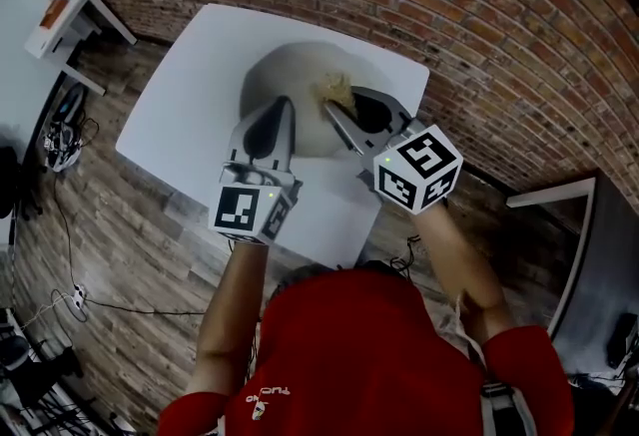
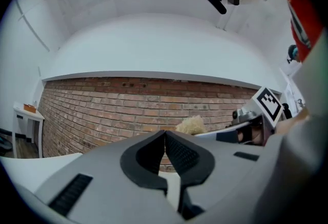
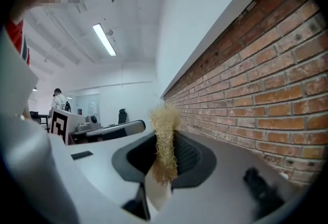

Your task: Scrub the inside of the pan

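A pale grey round pan point(image 1: 292, 68) sits on the white table point(image 1: 185, 100), its near side hidden behind both grippers. My right gripper point(image 1: 333, 107) is shut on a straw-coloured fibre scrubber point(image 1: 335, 87) point(image 3: 165, 141), held over the pan's right part. The left gripper point(image 1: 287, 105) is shut with nothing between its fingers point(image 2: 179, 151), and it points up over the pan's near left side. In the left gripper view the scrubber point(image 2: 190, 125) shows beyond the jaws against the brick wall, and the pan is out of sight. Whether the scrubber touches the pan is unclear.
A brick wall point(image 1: 479, 15) runs close behind the table's far and right sides. A small white side table point(image 1: 62, 20) stands at the far left. Cables and a power strip point(image 1: 75, 299) lie on the wood floor. Another white surface's edge point(image 1: 554, 193) shows at right.
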